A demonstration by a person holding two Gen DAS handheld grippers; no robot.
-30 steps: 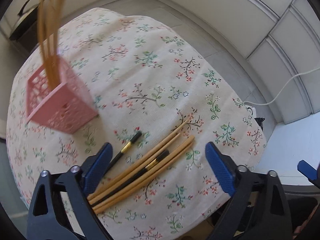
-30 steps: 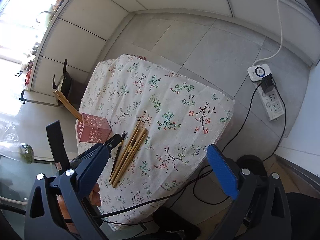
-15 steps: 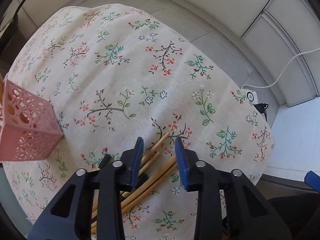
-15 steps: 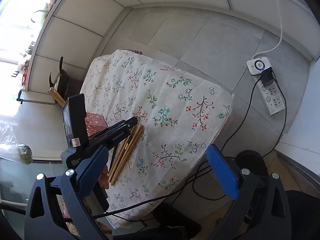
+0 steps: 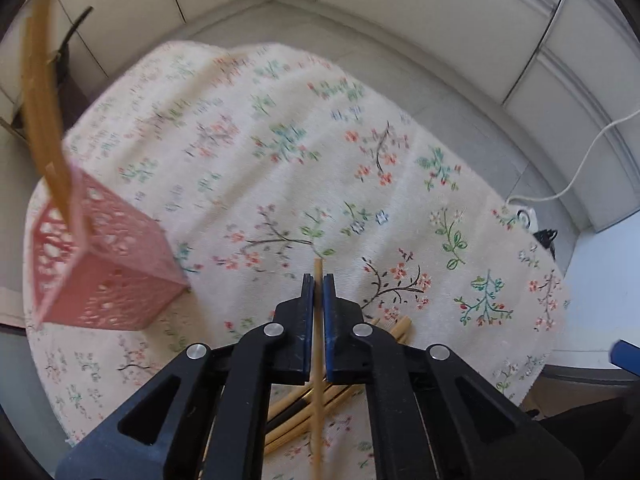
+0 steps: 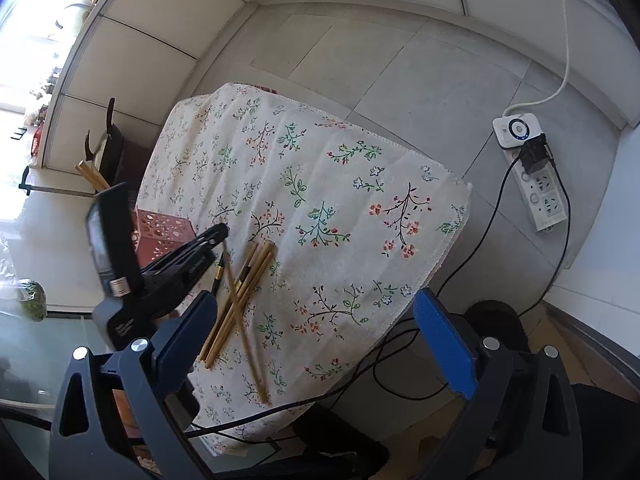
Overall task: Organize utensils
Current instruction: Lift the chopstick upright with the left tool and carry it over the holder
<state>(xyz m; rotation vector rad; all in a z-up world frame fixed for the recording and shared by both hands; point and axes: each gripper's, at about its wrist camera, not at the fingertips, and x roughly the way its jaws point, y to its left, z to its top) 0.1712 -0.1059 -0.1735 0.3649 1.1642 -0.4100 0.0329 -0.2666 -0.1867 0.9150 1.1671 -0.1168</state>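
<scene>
My left gripper (image 5: 318, 280) is shut on a wooden chopstick (image 5: 318, 364) that runs lengthwise between its pads and is lifted off the cloth. In the right wrist view the left gripper (image 6: 218, 234) holds that chopstick (image 6: 244, 320) slanted above the pile. Several wooden and black chopsticks (image 6: 240, 284) lie in a loose pile on the floral tablecloth (image 6: 320, 208); they also show under my left gripper (image 5: 396, 328). A pink perforated holder (image 5: 104, 264) stands to the left with several chopsticks (image 5: 44, 120) in it. My right gripper (image 6: 316, 328) is open and empty, off the table's near edge.
The table is small; its cloth edges drop off close on the right (image 5: 556, 320). A power strip (image 6: 536, 172) and black cables (image 6: 460, 276) lie on the tiled floor beside it. A black chair (image 6: 112, 144) stands behind the table.
My left gripper closed on one wooden chopstick from the pile and raised it, swinging back to face the pink holder. My right gripper stayed open and hardly moved.
</scene>
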